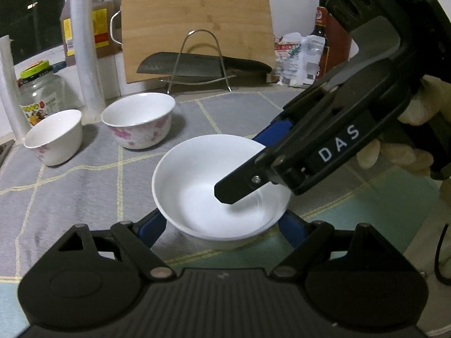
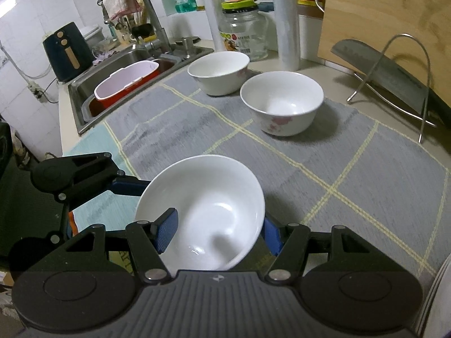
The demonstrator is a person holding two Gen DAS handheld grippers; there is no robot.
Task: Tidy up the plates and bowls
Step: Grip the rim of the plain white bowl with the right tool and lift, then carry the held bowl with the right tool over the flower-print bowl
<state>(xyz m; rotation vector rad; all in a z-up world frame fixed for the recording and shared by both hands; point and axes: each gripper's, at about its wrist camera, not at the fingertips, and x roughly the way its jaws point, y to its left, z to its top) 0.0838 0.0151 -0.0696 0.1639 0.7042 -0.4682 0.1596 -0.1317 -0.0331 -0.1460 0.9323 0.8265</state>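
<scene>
progress: early | white bowl [image 2: 208, 211] pinched at rim by right gripper [image 2: 217, 235], seemingly | left gripper [image 1: 222, 226] spread around it | two flowered bowls [image 2: 282, 102] unstacked

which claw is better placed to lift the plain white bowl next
Right claw: one finger sits inside the plain white ceramic bowl, the other outside its rim. Left claw only flanks the bowl's base, open.

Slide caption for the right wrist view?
Right gripper pinching the plain white bowl's rim, two floral bowls behind.
</scene>
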